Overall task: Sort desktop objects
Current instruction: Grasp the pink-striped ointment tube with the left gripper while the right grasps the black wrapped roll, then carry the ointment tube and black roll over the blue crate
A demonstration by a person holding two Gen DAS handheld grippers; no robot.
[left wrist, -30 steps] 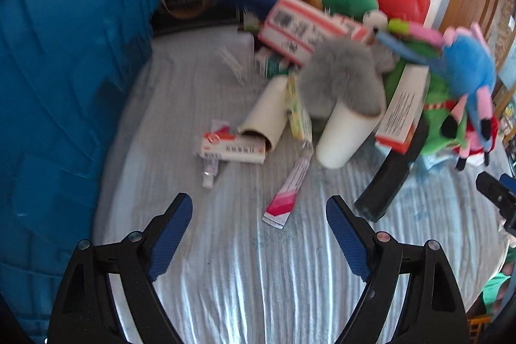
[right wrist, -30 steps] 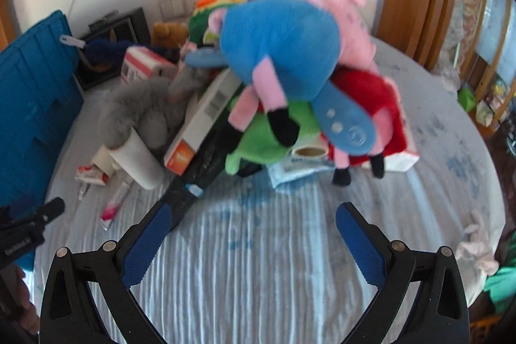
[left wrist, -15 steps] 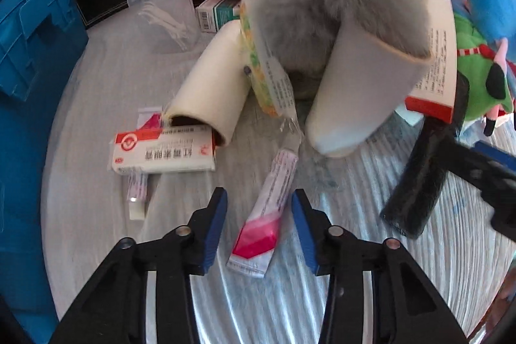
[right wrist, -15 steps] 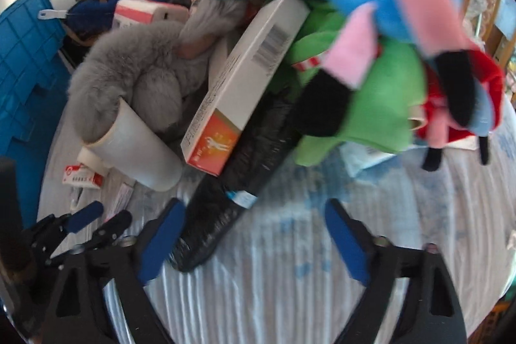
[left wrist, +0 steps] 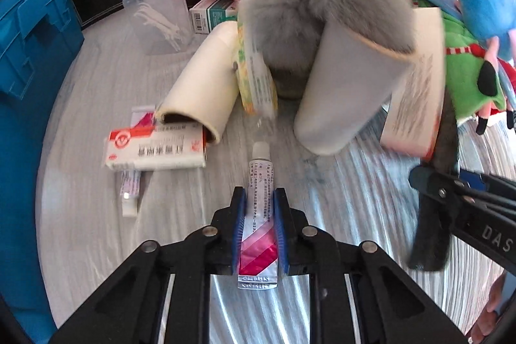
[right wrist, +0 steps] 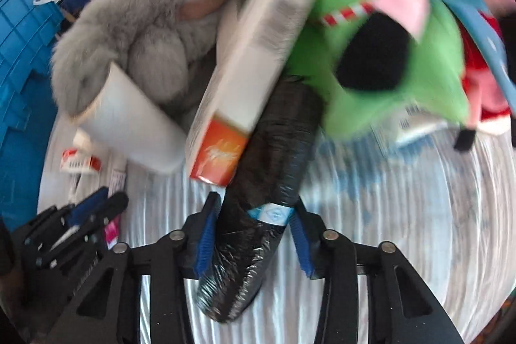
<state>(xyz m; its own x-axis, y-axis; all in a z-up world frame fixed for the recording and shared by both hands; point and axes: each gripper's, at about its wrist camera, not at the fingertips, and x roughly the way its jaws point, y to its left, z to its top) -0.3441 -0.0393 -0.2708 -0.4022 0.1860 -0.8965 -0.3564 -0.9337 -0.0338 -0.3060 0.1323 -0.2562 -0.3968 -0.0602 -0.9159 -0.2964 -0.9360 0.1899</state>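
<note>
A pale ribbed cloth (left wrist: 96,240) covers the table, with a blue crate (left wrist: 29,31) along its left edge and white wall tiles behind the heaped toys. The left gripper (left wrist: 258,199) is clamped on the pink-striped tube (left wrist: 259,234) lying on the cloth; the right gripper (right wrist: 254,208) is closing around the black wrapped roll (right wrist: 274,157), pads not clearly pressing
</note>
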